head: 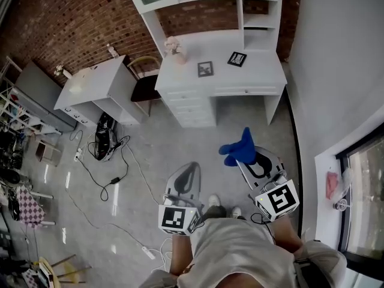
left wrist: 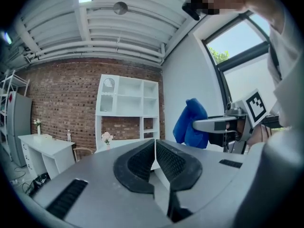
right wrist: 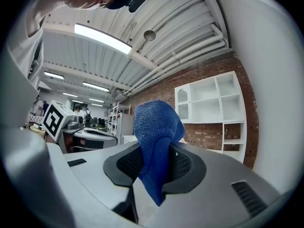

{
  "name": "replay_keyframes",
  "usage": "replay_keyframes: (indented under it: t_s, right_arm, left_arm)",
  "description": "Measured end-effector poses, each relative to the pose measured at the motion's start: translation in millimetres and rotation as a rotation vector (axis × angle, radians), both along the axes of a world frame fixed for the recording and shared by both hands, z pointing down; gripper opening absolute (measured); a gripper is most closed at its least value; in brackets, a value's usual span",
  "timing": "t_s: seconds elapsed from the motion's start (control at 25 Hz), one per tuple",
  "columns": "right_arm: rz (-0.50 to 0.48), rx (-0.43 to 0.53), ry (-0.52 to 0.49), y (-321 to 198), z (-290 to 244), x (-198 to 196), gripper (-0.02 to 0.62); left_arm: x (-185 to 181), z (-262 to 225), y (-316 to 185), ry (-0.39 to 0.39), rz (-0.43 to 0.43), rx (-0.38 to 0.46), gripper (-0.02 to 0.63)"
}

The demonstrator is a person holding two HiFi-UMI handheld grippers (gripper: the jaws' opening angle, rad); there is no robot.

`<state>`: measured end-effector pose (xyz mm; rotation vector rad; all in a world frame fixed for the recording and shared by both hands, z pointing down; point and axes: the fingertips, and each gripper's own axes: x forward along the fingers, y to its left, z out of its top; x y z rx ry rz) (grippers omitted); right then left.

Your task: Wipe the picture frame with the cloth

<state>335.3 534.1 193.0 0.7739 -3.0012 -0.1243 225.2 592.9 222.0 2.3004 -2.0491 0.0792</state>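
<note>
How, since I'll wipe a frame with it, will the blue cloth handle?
Probably floppy: the blue cloth folds and bunches where the right gripper pinches it. Likely light: its bunched top stands above the jaws. Its fuzzy nap suggests little slipping.

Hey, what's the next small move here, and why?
Probably step toward the white desk: the right gripper clamps the blue cloth, but the nearer picture frame sits on that desk, well ahead of either gripper.

A flower vase [head: 174, 48] is being borne by the white surface [head: 264, 71]; black cables [head: 112, 181] are being trailed across the grey floor [head: 180, 143]
</note>
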Motion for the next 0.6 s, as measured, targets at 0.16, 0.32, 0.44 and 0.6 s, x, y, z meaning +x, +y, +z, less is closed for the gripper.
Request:
replay_keyframes:
  t_s: [0.16,0.32,0.44,0.6]
  right_arm:
    - [-0.004,-0.001,-0.010,-3.5,1.0,-3.6,0.110]
    - [-0.006,-0.018,-0.006,-14.9,2.4,-13.8,0.110]
    - [-0.001,-0.032,0.008,-31.4,6.9,-28.7,0.110]
    - [0.015,-0.046,0.021,-52.9,12.2,-51.2,0.110]
  left_arm:
    - [-0.8,1.6,-5.9,-0.006,0.004,0.004,0.009]
    - [-9.1,2.3,-17.8,-0.005,0.006,0.004,0.009]
    - [-24.0,4.8,-34.4,0.003,0.012,0.002,0.009]
    - [-47.8,7.4,-56.9,0.015,0.028,0.001,0.009]
